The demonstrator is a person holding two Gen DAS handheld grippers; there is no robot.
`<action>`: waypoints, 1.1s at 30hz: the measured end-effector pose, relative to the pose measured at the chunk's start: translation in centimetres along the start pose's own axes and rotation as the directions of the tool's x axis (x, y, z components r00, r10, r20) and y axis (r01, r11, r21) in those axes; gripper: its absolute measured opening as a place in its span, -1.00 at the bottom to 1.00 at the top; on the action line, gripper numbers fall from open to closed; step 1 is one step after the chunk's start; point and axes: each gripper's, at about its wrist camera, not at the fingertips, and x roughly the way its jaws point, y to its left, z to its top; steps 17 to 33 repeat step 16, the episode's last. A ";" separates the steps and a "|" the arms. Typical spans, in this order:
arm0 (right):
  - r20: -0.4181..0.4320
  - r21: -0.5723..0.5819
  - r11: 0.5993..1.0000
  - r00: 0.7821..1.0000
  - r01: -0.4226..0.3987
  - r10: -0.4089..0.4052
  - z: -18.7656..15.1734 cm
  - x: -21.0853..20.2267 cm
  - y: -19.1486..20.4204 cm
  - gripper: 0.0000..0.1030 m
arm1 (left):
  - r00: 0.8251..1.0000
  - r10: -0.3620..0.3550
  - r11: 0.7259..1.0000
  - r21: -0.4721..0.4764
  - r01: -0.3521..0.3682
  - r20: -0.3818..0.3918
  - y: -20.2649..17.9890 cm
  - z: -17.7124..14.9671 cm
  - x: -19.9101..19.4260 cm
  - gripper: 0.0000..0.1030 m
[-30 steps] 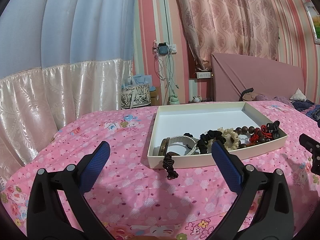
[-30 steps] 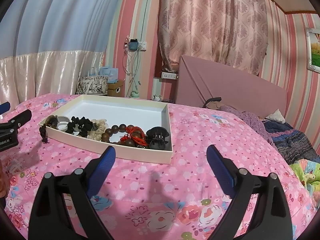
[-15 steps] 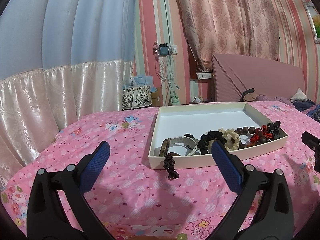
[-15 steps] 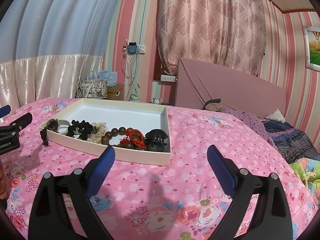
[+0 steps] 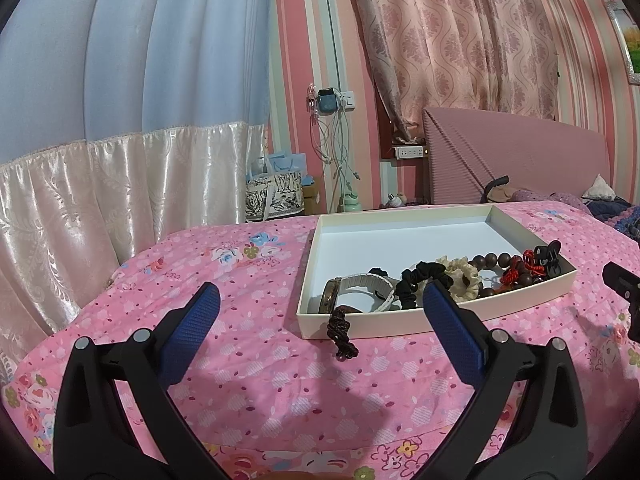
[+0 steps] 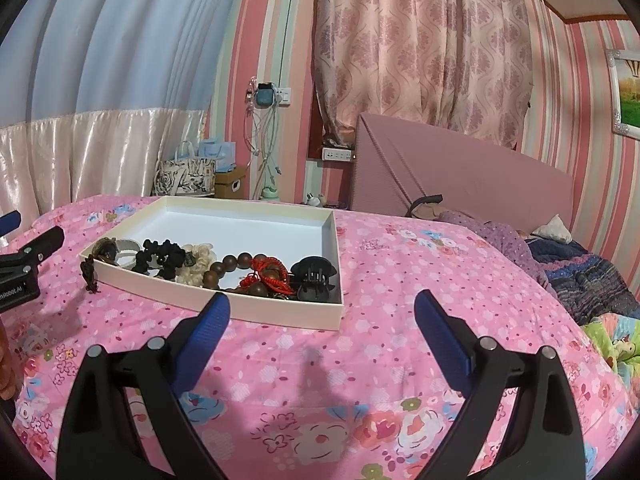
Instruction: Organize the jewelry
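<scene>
- The left gripper (image 5: 320, 300) hovers above the pink floral bedspread (image 5: 248, 364) with its blue-padded fingers (image 5: 192, 328) spread wide and nothing between them.
- The right gripper (image 6: 322, 312) hangs over the same bedspread, jaws likewise parted and empty, just short of the near right corner of the tray.
- Ahead of both sits a shallow cream tray (image 5: 400, 326) lying flat on the bed; its far half is bare white floor.
- A dark braided bracelet (image 5: 340, 332) hangs over the tray's near wall at the left corner, its lower end resting on the bedspread outside.
- Inside the tray, along the near wall, from left to right in the left wrist view: a watch with a white strap (image 5: 360, 288), a black scrunchie (image 5: 420, 280), a cream scrunchie (image 5: 460, 276), and a string of brown wooden beads (image 5: 492, 260).
- Red cord (image 6: 270, 274) lies tangled over the beads, and a black claw clip (image 6: 314, 278) sits in the tray's right corner, touching the beads.
- The left gripper's body shows at the left edge of the right wrist view, near the bracelet.
- Behind the bed stand a pink headboard (image 6: 460, 176), patterned curtains (image 6: 420, 40), striped wallpaper and a floral bag (image 5: 274, 196) on the floor.
</scene>
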 end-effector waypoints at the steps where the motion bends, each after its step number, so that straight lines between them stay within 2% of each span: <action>1: 0.003 -0.003 1.000 1.000 0.003 -0.003 0.0 -0.1 0.0 0.81 | 1.000 -0.001 1.000 -0.002 0.001 -0.001 0.0 0.0 -0.1 0.94; 5: 0.006 -0.040 0.999 1.000 0.013 -0.013 -0.1 -0.2 0.9 0.88 | 1.000 -0.001 1.000 -0.007 0.001 -0.001 0.0 0.0 -0.1 0.94; 12: 0.001 -0.020 1.000 1.000 0.001 -0.001 -0.1 -0.3 0.3 0.94 | 1.000 -0.002 1.000 -0.006 0.002 -0.002 0.3 0.0 0.2 0.94; 15: -0.004 -0.017 1.000 1.000 -0.002 0.002 -0.1 -0.3 0.1 0.94 | 1.000 -0.019 1.000 -0.002 0.019 -0.009 0.2 -0.1 0.4 0.94; 33: -0.002 -0.016 1.000 1.000 -0.004 0.004 -0.1 -0.3 0.1 0.94 | 1.000 -0.018 1.000 0.003 0.018 -0.010 0.2 -0.1 0.4 0.94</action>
